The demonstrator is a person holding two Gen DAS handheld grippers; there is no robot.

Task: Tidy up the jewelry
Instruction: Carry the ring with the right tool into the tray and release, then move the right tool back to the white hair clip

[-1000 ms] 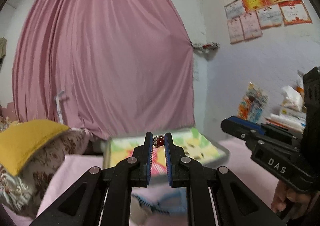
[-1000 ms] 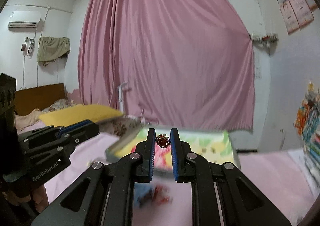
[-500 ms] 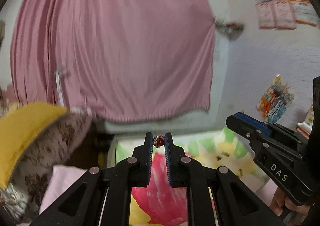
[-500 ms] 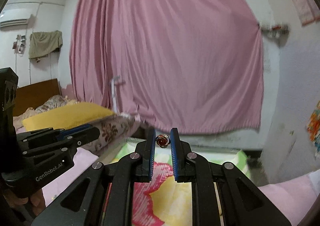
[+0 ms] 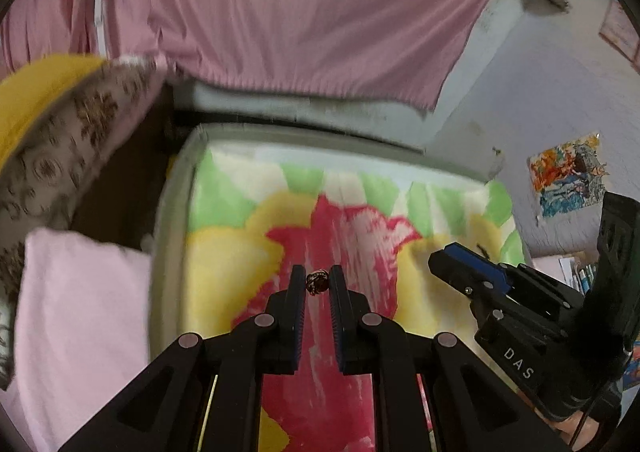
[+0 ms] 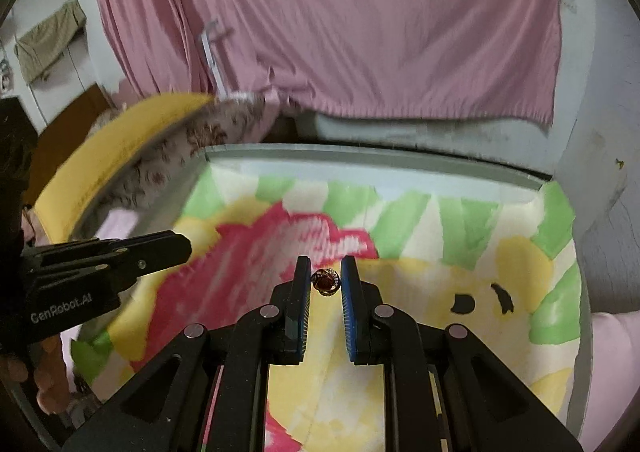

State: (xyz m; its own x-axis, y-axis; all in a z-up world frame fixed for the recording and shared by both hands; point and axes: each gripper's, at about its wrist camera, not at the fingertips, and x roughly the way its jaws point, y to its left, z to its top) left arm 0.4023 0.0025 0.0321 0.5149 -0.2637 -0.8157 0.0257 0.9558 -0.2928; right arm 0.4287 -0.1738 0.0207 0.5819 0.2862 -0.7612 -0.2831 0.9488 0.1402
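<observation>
On the left, the left gripper (image 5: pixel 317 283) is clenched on a small ring (image 5: pixel 317 282), pinched right at the fingertips: a dark red stone in a gold-toned, ornate setting, a little blurred in this view. It hangs above a mat (image 5: pixel 224 252) printed in green, yellow and pink-red, with a pale grey rim. Off to its left lies a yellow cushion (image 5: pixel 36 91) on a brown-patterned pillow (image 5: pixel 72 147). Moving right, the right gripper (image 6: pixel 326 282) is likewise clamped on a second ring (image 6: pixel 326 282), seen more sharply: a round, deep red stone, ringed by a gold band with tiny pale sparkles. It too is held at the tips over the same mat, near two small black marks (image 6: pixel 480 302). Behind both hangs a pink curtain (image 6: pixel 360 19).
</observation>
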